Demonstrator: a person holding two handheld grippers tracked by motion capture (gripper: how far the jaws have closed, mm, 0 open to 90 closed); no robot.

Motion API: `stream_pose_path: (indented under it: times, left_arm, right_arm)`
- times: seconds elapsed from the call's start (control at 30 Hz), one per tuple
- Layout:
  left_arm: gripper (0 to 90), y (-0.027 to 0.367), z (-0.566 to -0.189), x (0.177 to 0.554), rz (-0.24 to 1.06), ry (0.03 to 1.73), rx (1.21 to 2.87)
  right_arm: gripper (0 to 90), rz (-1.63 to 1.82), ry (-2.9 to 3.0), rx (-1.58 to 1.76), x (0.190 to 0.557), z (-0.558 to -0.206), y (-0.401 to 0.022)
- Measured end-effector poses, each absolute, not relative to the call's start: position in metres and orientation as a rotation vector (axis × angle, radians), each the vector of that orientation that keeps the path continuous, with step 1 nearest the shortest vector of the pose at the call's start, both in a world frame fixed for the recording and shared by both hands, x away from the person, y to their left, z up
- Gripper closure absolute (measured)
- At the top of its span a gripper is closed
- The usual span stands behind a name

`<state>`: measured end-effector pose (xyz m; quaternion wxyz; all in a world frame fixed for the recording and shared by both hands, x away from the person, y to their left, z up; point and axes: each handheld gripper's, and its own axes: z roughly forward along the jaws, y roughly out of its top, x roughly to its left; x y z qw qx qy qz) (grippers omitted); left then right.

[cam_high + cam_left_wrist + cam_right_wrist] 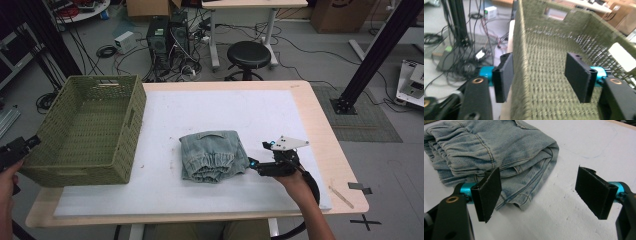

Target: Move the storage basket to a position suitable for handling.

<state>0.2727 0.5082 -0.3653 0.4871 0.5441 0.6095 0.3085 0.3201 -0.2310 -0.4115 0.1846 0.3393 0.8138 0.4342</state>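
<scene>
No word, brand or number can be read in any of the views. The one plain sign is a cross of black tape [365,221] on the floor just past the right corner of the bench [320,125], with a separate short strip of tape [360,186] lying near it. A cardboard box [336,14] at the far right of the room carries a dark printed mark, but it is cut by the picture's edge and too small to make out. The white patch [622,57] seen through the basket [544,82] wall bears no legible writing.
</scene>
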Motion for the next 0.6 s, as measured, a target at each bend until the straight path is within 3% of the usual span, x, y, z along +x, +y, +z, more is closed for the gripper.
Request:
stream_pose_path:
  times: [0.27,0.6]
  left_arm:
    - [23.5,0.482,-0.341,0.273,0.766,1.284,1.324]
    - [23.2,0.433,-0.319,0.281,0.713,1.131,1.395]
  right_arm:
    - [21.7,1.226,2.288,0.961,0.319,-0.412,-0.235]
    - [21.7,1.233,2.278,0.963,0.317,-0.411,-0.24]
